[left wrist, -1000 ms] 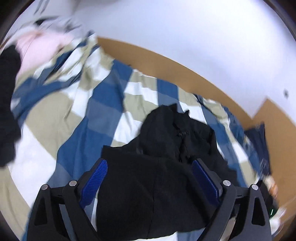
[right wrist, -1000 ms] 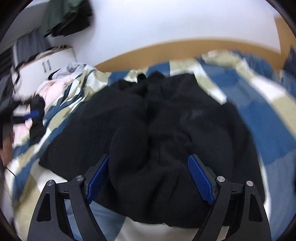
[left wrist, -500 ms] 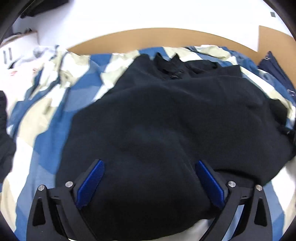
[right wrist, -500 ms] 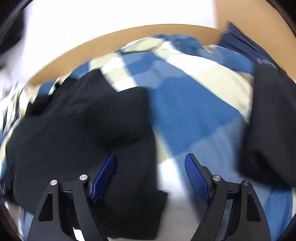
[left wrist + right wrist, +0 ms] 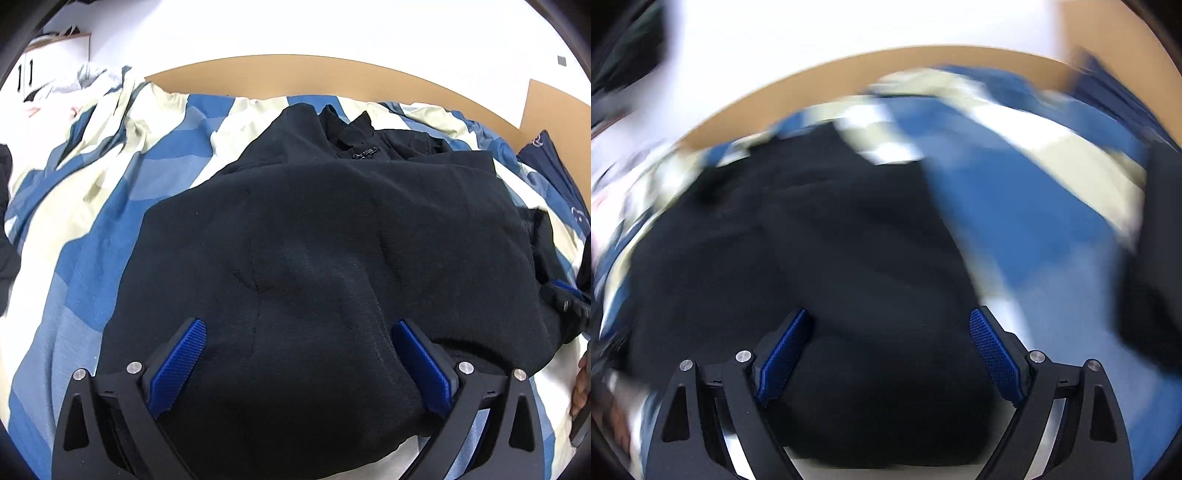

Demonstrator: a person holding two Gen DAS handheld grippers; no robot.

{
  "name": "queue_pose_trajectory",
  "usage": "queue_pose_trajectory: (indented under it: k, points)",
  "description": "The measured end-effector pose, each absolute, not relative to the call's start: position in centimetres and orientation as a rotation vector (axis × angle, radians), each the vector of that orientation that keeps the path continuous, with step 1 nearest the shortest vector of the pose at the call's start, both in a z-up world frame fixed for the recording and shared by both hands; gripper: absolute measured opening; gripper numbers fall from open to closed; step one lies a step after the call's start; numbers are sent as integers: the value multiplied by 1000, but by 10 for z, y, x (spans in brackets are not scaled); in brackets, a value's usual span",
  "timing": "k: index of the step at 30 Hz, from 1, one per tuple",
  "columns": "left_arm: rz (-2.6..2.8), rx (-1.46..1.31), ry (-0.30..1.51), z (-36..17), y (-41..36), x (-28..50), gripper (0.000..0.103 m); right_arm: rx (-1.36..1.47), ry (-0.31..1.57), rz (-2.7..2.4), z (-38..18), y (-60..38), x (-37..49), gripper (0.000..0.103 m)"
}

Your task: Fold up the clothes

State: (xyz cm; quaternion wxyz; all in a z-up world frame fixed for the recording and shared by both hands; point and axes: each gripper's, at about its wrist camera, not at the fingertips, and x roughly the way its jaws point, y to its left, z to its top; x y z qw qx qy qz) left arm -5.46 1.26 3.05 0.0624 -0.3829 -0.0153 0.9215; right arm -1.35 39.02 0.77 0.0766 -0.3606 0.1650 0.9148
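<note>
Black garment (image 5: 332,266) lies spread on the checked bed (image 5: 92,229) ahead of both claws. Left claw (image 5: 297,363) and right claw (image 5: 890,350) hover over it, jaws spread wide, pinching nothing.

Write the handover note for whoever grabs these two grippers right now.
Left gripper: open, holding nothing, over the near edge of the black garment.
Right gripper: open, empty, over the garment's right side; its view is blurred.
The garment lies spread on the blue-and-cream checked duvet, collar toward the headboard.
Done: garment laid out roughly flat.
Left: all the folds, as far as the views show. Other dark clothes lie at the right edge.
</note>
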Motion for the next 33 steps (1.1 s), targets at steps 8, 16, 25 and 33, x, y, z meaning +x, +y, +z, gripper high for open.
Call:
queue_pose_trajectory:
  k: [8,16,25,33]
  points:
    - [2916,-1042,-260,50,-37,-14,102,-890,761,2903,26,395,58,93]
    - [2650,-940,-480,54,-58,34,102,-1006,1419,2880,17,409,87,93]
    - [2426,-1161,-775,35,-65,14,102,-1221,1521,2844,7,375,48,93]
    - [2472,-1228,-1024,27,-71,-17,102,-1066,1692,2789,-6,388,18,92]
